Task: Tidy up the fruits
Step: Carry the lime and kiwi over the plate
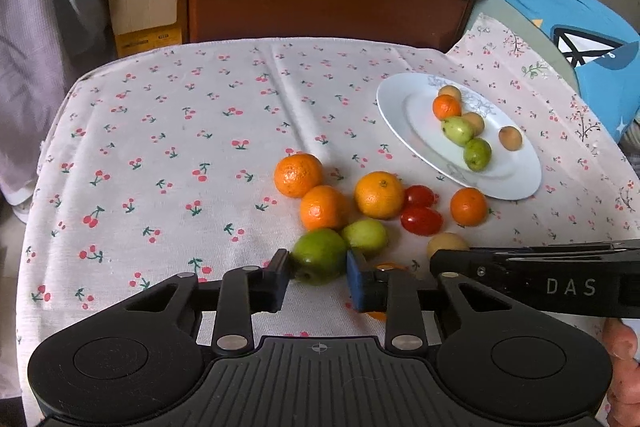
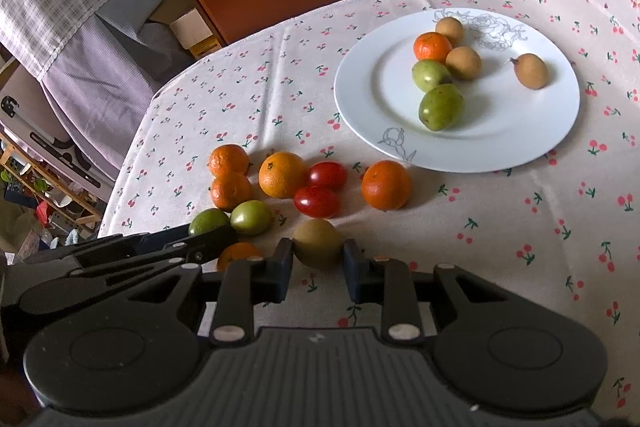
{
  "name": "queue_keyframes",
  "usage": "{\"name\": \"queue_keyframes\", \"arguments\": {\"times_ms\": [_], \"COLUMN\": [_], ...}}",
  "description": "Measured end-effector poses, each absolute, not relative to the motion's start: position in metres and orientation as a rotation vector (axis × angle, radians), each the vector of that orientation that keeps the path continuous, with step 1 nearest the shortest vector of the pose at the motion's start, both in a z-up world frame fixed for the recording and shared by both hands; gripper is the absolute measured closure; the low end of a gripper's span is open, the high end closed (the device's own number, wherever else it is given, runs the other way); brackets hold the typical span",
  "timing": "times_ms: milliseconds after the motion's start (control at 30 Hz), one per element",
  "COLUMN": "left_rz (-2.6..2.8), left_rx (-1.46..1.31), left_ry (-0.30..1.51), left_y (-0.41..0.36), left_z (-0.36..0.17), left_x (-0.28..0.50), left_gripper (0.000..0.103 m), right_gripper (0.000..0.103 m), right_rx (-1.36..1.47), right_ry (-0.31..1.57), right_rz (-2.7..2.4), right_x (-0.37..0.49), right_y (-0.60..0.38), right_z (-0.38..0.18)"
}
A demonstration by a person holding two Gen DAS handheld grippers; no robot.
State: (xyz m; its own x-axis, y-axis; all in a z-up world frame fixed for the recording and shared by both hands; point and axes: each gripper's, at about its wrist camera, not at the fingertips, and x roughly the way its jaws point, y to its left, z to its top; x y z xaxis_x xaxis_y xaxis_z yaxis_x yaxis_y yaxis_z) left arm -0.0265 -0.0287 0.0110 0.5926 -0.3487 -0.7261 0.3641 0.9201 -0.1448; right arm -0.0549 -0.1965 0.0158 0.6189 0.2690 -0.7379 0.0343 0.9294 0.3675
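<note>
While each tool (image 1: 319, 269) (image 2: 317, 258) clamps a fruit, six fruits fill the plate (image 2: 520, 131).

I count six oranges (image 2: 281, 174), five on the cloth and one on the plate (image 2: 520, 147). Four green fruits (image 2: 251, 217), two on each. Two red tomatoes (image 2: 316, 201). Four tan-brown fruits (image 2: 463, 63), three plated. One plate.

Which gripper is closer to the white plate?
Right. The right gripper, shut on a brown fruit, sits nearer the plate. The left gripper, shut on a green fruit, is farther away.
</note>
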Motion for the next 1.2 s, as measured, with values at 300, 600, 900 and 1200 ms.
{"name": "queue_keyframes", "arguments": {"times_ms": [300, 600, 900, 1200], "left_rz": [-0.419, -0.431, -0.473, -0.545], "left_rx": [-0.023, -0.050, -0.130, -0.055], "left_ry": [0.789, 0.771, 0.739, 0.725], "left_y": [-0.026, -0.031, -0.040, -0.076], "left_z": [0.029, 0.039, 0.066, 0.079], "left_x": [-0.032, -0.033, -0.023, 0.003], "left_gripper": [0.075, 0.075, 0.075, 0.075], "right_gripper": [0.076, 0.076, 0.076, 0.076], "right_rx": [0.393, 0.416, 0.464, 0.426], "right_ry": [0.888, 0.860, 0.757, 0.707], "right_rz": [0.144, 0.145, 0.105, 0.036], "right_x": [-0.057, -0.058, -0.064, -0.055], "right_y": [-0.201, -0.208, -0.236, -0.270], "right_z": [0.020, 0.029, 0.064, 0.094]}}
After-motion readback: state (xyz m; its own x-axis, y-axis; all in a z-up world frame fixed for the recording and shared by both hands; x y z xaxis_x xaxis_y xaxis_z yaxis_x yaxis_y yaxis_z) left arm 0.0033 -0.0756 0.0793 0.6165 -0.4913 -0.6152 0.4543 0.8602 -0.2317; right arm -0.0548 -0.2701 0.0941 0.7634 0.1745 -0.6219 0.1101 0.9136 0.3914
